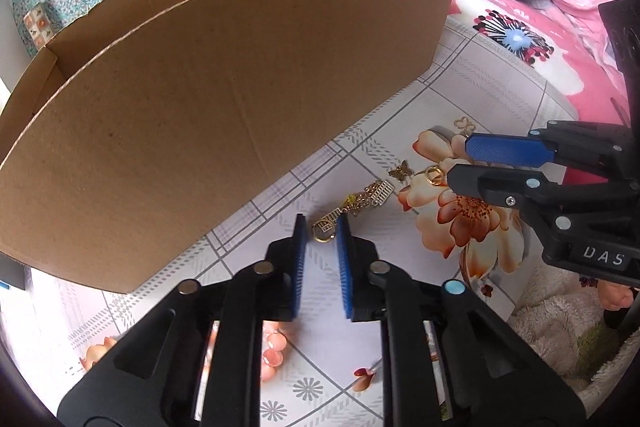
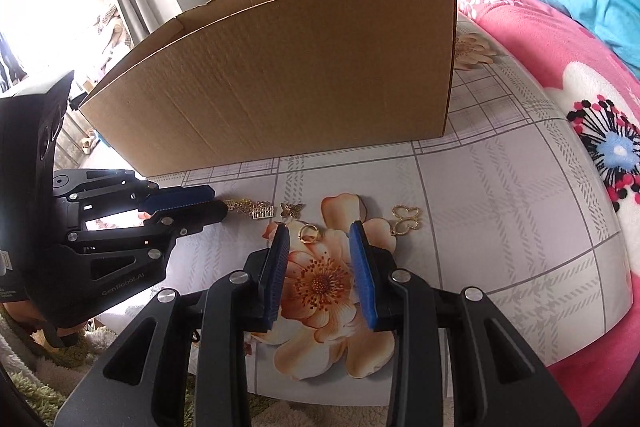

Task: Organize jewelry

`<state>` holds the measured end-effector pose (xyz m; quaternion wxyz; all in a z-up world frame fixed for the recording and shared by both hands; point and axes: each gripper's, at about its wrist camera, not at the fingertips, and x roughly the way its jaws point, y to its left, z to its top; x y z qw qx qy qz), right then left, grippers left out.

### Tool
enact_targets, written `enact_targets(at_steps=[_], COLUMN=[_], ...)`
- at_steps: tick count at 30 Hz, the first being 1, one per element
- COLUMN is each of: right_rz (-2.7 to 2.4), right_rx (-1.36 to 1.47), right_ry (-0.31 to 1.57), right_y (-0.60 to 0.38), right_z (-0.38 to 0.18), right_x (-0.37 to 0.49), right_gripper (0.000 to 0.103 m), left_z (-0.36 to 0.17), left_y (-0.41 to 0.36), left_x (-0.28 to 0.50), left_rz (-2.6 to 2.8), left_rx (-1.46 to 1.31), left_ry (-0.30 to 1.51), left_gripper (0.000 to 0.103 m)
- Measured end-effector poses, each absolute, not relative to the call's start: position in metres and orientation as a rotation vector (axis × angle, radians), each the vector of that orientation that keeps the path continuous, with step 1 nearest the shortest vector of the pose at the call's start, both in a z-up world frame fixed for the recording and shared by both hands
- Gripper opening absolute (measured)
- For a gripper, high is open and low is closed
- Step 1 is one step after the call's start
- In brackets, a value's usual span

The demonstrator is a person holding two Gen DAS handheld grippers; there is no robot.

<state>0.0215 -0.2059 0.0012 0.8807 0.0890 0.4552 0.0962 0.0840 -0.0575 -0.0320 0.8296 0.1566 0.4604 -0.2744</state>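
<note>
Bedroom, flowered sheet (image 2: 500,187) over the bed. Left tool (image 1: 321,223) partly open, straddling the chain tangle (image 1: 360,201) at 12 o'clock, gripping nothing. Right tool (image 2: 319,229) wide open, empty, ring (image 2: 308,231) between tips. Risk: snagging the tangle, dragging the butterfly charm (image 2: 291,209). Cardboard box (image 2: 280,67) interior hidden.

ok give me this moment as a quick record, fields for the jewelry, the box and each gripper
surface: floral cloth
box: cardboard box, open top, behind the jewelry
jewelry: chain bracelet, small butterfly charm, gold ring, open butterfly pendant, all on the cloth
left gripper: jaws open around the bracelet's end
right gripper: jaws open, ring between the tips
in box: cannot tell
</note>
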Motion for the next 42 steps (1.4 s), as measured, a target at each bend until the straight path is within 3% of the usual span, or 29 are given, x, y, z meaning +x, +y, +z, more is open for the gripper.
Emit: enact_targets(at_steps=[22,29,42], right_rz=[0.247,0.286,0.278], right_rx=[-0.012,-0.098,-0.037], right_ry=[0.969,0.984,0.966], right_y=[-0.181,-0.167,-0.180], right_z=[-0.005,-0.004,0.002], right_x=[0.039,0.046,0.047], right_gripper=[0.030,0.012,0.012], left_z=[-0.033,-0.033,-0.027], left_y=[-0.053,-0.051,-0.047], left_x=[0.078,0.077,0.075], left_rz=[-0.581,-0.582,-0.591], left_rx=[0.311,0.307,0.283], left_ry=[0.982,0.981,0.952], left_gripper=[0.010,0.010,0.010])
